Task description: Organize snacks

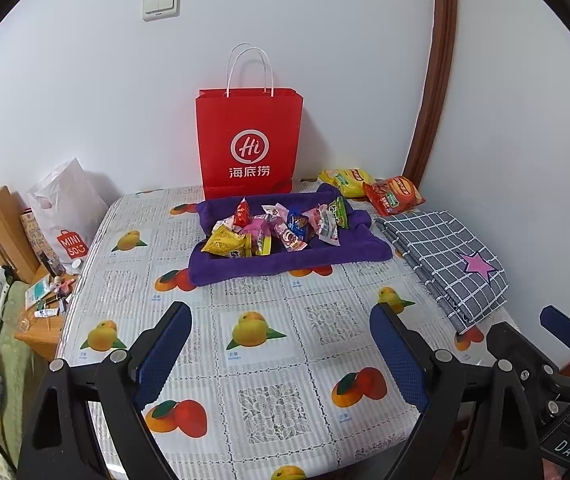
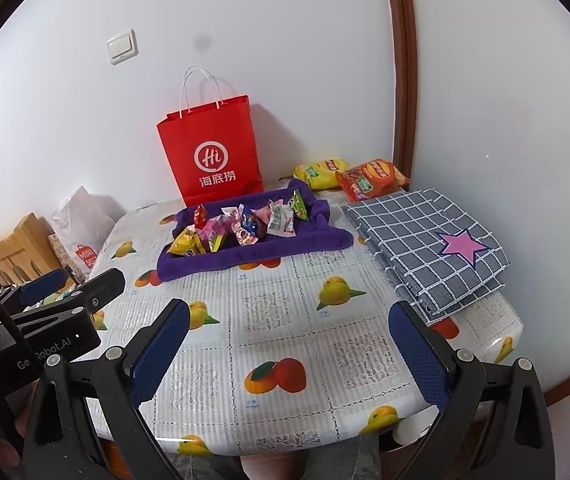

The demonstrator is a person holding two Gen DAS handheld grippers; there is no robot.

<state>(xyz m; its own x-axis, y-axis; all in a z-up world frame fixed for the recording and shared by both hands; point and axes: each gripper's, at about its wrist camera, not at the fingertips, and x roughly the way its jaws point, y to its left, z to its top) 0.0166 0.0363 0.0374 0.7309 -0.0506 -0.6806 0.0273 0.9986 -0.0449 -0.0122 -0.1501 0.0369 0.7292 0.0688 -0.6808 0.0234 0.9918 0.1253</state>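
Several small wrapped snacks (image 1: 273, 228) (image 2: 241, 226) lie heaped on a purple towel (image 1: 285, 264) (image 2: 253, 256) at the back of the table. Behind the towel a red paper bag (image 1: 249, 140) (image 2: 213, 156) stands against the wall. A yellow chip packet (image 1: 345, 180) (image 2: 321, 172) and an orange chip packet (image 1: 395, 196) (image 2: 371, 180) lie at the back right. My left gripper (image 1: 281, 320) hangs open over the near tablecloth with nothing between its fingers. My right gripper (image 2: 289, 316) is open and empty too, well short of the towel.
A folded grey checked cloth (image 1: 445, 260) (image 2: 429, 248) with a pink star lies on the right of the fruit-print tablecloth (image 1: 269, 360) (image 2: 285, 320). A white plastic bag (image 1: 65, 212) and a cluttered wooden bedside stand (image 1: 41, 320) are left of the table.
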